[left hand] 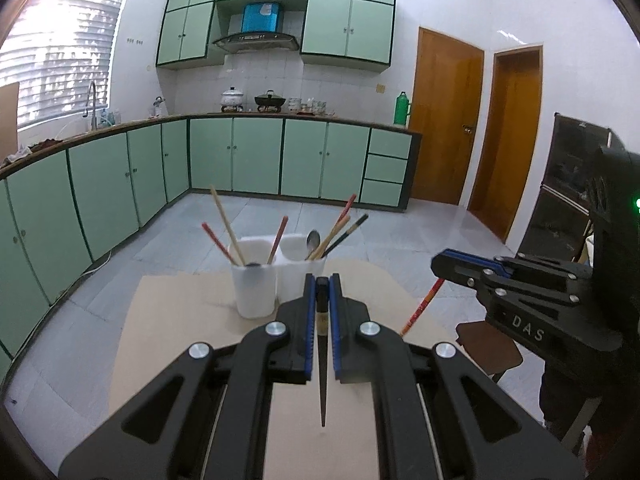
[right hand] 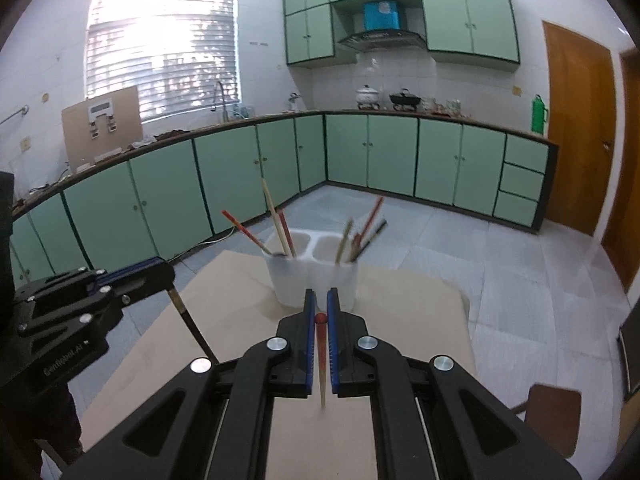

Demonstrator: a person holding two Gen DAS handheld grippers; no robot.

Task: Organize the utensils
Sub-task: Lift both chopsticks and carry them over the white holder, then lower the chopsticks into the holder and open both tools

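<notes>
A flat beige cardboard sheet (left hand: pixel 180 320) carries one white plastic two-compartment utensil holder (left hand: pixel 276 280): three chopsticks stand in its left cup, three chopsticks and a metal spoon (left hand: pixel 313 240) in its right. The left gripper (left hand: pixel 322 280) is clamped on a dark tapered chopstick (left hand: pixel 322 380); the right gripper (right hand: pixel 321 294) pinches a red-topped chopstick (right hand: pixel 321 356), both held above the sheet.

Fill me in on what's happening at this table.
A person is sorting chopsticks into a white two-compartment holder on the table. The left hand-held gripper is shut on a dark chopstick; the right hand-held gripper is shut on a red chopstick. Both are raised, short of the holder, which already contains several chopsticks and a spoon.
</notes>
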